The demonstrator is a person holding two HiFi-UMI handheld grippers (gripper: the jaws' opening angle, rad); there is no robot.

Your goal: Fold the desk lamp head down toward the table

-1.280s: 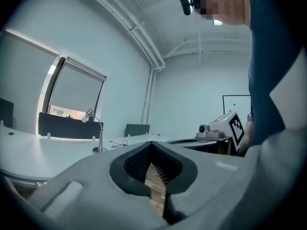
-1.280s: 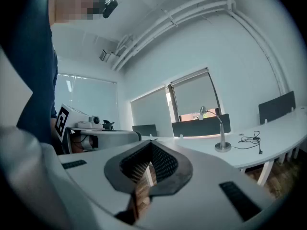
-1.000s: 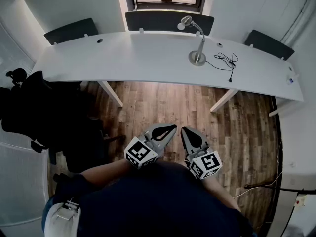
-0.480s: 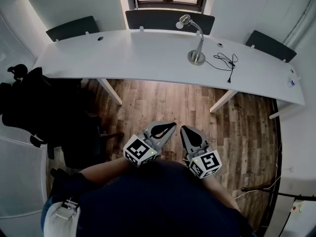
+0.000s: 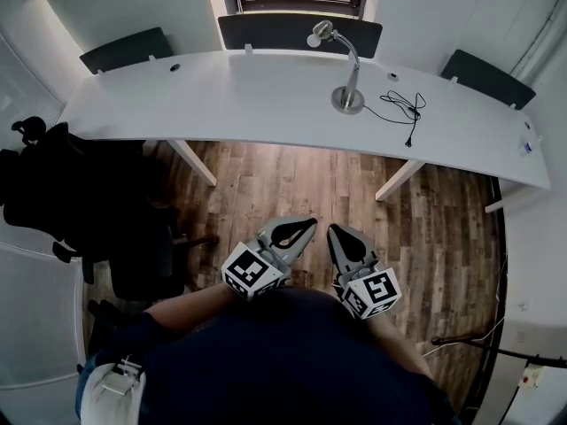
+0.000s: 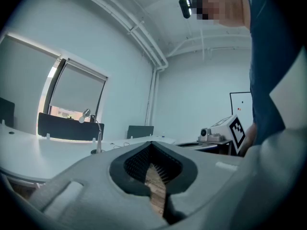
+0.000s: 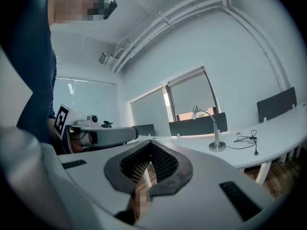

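Lamp [image 5: 348, 100] upright near far edge of bench [image 5: 221, 96], well ahead of jaws; right gripper [image 5: 342, 234] slightly nearer than left gripper [image 5: 299, 228]; both jaws closed, empty.

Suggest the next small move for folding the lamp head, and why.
Probably close the distance: carry both tools toward the desk. The left tool and right tool sit shut and empty at the person's body, floor between them and the desk, while the lamp stands upright, head raised.
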